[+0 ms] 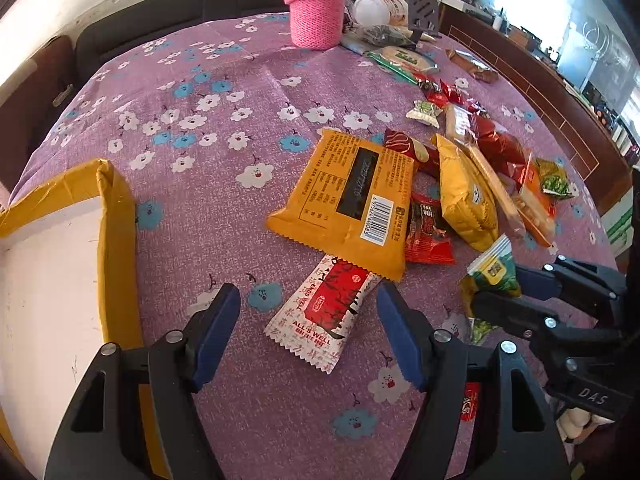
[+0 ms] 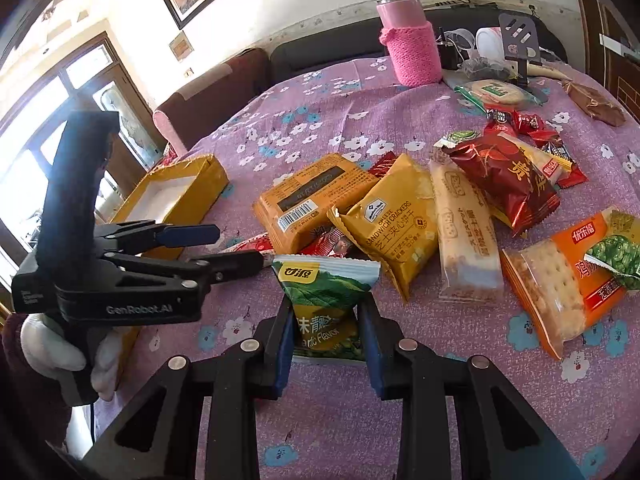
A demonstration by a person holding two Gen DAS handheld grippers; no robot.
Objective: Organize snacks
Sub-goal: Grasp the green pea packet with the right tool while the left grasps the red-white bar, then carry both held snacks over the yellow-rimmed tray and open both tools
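The right gripper (image 2: 324,320) squeezes a green snack bag (image 2: 326,308) between its two blue pads, low on the bag. The bag stands up on the purple flowery tablecloth (image 1: 224,128).

The left gripper (image 1: 308,336) hangs over a red and white snack pack (image 1: 324,316). Its jaws stand apart on both sides of the pack and do not touch it. One end of that pack is tucked under a big orange packet (image 1: 352,200).

More snacks lie in a heap beside them. A yellow box (image 1: 116,216) with a white inside sits at the left. A pink bottle (image 1: 316,12) stands far back.
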